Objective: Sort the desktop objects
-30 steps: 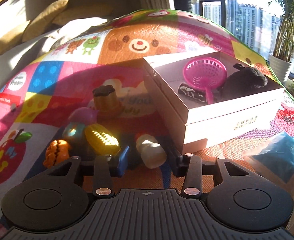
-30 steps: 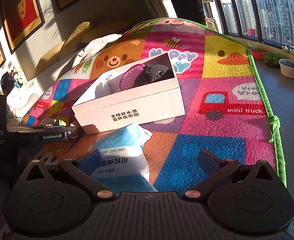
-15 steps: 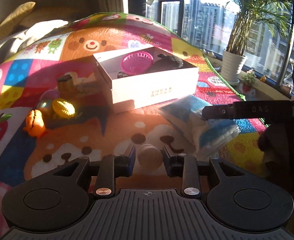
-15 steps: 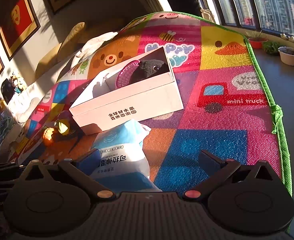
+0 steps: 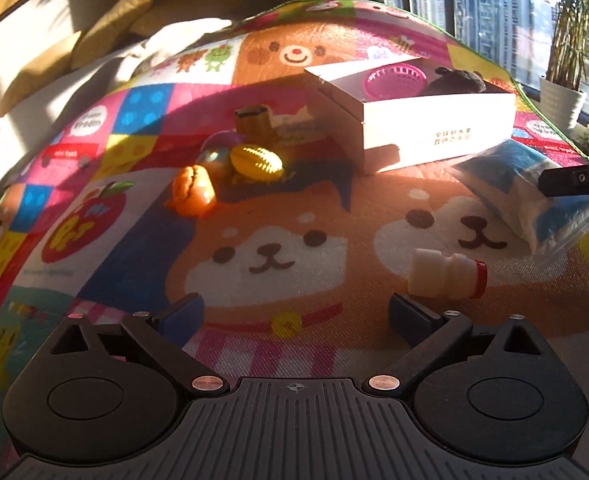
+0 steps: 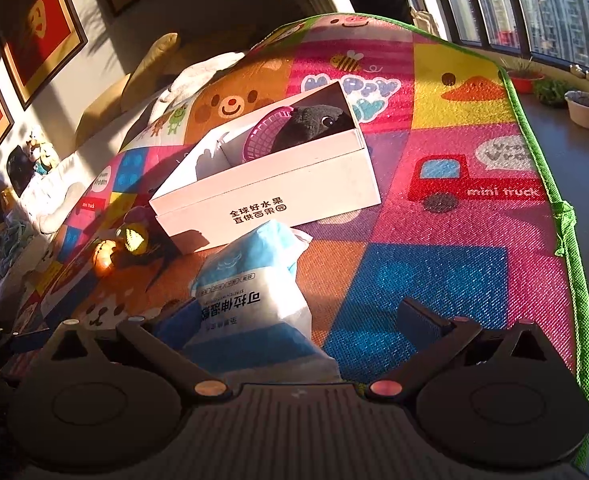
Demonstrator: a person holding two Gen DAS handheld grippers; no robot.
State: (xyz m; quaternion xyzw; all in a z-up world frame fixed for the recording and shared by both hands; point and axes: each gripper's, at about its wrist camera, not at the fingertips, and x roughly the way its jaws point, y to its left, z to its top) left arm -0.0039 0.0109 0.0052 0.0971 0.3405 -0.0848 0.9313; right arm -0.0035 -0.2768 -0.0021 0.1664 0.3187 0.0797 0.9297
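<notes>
Play mat point(image 5: 142, 240): multicolour patchwork w/ pink, blue, yellow, orange squares, cartoon bear and dog faces, red apple, red "mini truck", green trim. Cardboard box point(image 5: 434, 128): white, small dark print on side. Round plastic sieve point(image 5: 396, 80) in box: bright pink mesh. Plush toy point(image 5: 460, 80) beside it: black/dark brown. Small plastic drink bottle point(image 5: 446, 274): creamy white, red cap. Soft wipes pack point(image 6: 250, 280): blue and white w/ dark lettering. Toy corn cob point(image 5: 256, 160): yellow, ridged. Toy croissant point(image 5: 192, 190): orange. Both grippers: black w/ blue pads point(image 5: 182, 316).
</notes>
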